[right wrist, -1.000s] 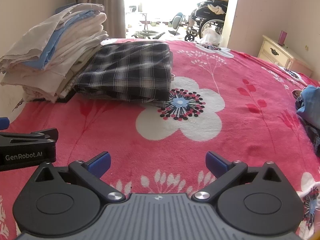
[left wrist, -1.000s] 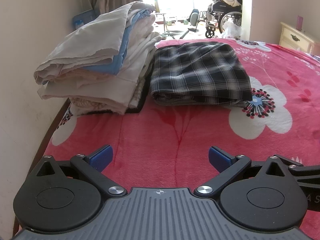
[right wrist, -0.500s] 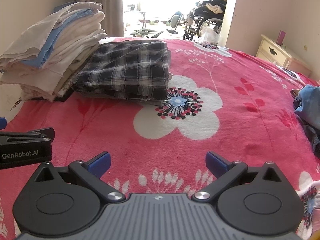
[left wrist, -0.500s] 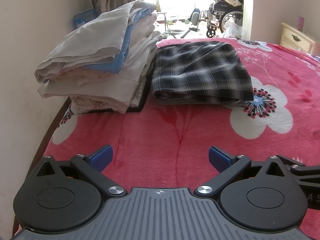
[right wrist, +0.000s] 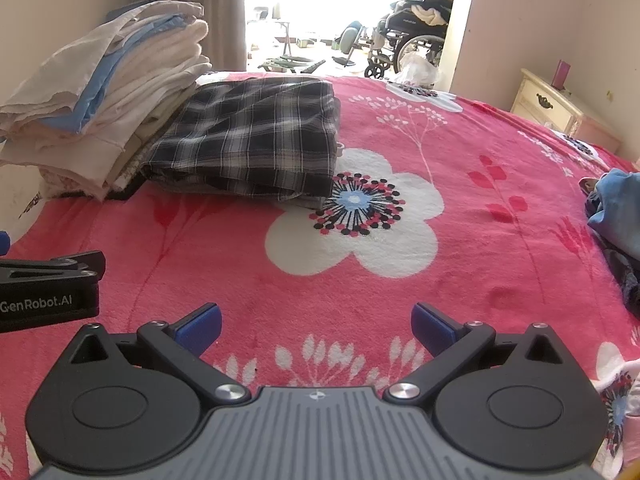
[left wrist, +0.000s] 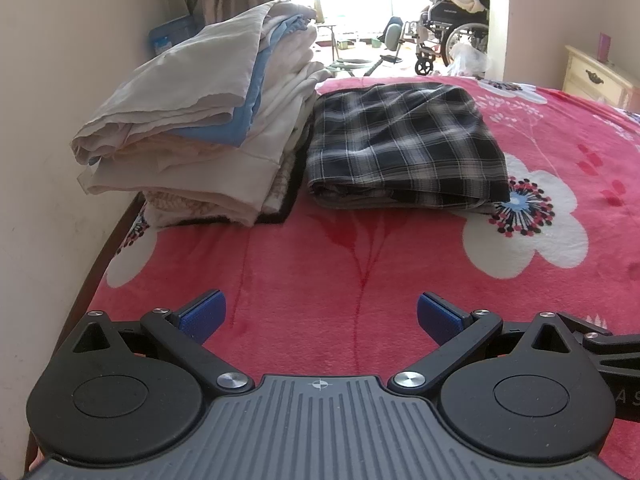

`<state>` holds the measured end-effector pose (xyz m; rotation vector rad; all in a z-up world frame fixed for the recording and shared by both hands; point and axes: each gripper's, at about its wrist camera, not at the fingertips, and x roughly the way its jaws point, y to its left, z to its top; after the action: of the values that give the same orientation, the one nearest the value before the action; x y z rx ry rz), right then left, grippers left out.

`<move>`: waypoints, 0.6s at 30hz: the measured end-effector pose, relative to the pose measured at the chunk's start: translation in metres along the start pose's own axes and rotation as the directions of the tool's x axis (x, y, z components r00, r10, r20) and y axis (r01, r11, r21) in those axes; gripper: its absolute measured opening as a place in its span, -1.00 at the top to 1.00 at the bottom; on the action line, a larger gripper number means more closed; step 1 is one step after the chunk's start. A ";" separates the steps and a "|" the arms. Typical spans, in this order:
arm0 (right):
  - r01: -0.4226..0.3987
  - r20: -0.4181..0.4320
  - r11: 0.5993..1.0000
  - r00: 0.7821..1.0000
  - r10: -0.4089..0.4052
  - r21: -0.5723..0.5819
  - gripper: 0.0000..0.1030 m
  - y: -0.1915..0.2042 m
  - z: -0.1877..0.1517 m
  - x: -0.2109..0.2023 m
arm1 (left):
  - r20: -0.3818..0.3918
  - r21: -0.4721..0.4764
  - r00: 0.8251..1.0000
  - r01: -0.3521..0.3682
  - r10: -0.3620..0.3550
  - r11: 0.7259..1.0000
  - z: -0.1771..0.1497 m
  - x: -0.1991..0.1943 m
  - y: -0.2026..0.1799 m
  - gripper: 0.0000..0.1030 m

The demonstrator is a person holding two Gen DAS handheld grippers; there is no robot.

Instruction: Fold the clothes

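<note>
From the left wrist, the left claw (left wrist: 319,316) is spread wide over the pink flowered blanket (left wrist: 360,256), its blue fingertips (left wrist: 202,313) gripping nothing. Ahead lies a folded plaid garment (left wrist: 400,144), flat on the bed. Just to its left, touching it, rises a tall stack of folded clothes (left wrist: 208,128) in cream, white and pale blue, set against the wall (left wrist: 60,80). A wheelchair (left wrist: 456,28) stands in the bright room beyond, and a cream nightstand (left wrist: 596,80) sits at the far right.

From the right wrist, the right claw (right wrist: 316,322) is likewise wide apart and empty above the blanket (right wrist: 460,220). The plaid garment (right wrist: 256,136) lies ahead to the left, the stack (right wrist: 108,100) beside it. Part of the left claw (right wrist: 48,288) shows at the left edge. A rumpled blue garment (right wrist: 616,208) lies unfolded at the right edge of the bed, well apart from the folded pieces.
</note>
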<state>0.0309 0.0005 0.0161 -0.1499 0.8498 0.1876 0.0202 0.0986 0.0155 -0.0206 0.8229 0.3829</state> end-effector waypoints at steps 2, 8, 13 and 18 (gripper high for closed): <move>0.001 -0.001 1.000 1.000 -0.001 0.000 -1.00 0.000 0.000 0.000 | 0.001 0.000 1.000 -0.002 0.002 1.000 0.000 0.000 0.000 -0.99; 0.003 -0.003 1.000 1.000 -0.003 0.000 -1.00 0.001 0.000 0.000 | -0.001 -0.003 1.000 -0.003 0.003 1.000 0.000 0.001 0.001 -0.99; 0.005 -0.004 1.000 1.000 -0.005 0.000 -1.00 0.001 -0.001 0.000 | 0.000 -0.002 1.000 -0.005 0.005 1.000 0.000 0.001 0.001 -0.99; 0.006 -0.007 1.000 1.000 -0.006 0.002 -1.00 0.001 -0.001 0.001 | -0.003 -0.003 1.000 -0.007 0.007 1.000 -0.001 0.001 0.001 -0.99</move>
<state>0.0310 0.0015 0.0147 -0.1517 0.8561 0.1807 0.0203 0.0993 0.0144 -0.0212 0.8250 0.3905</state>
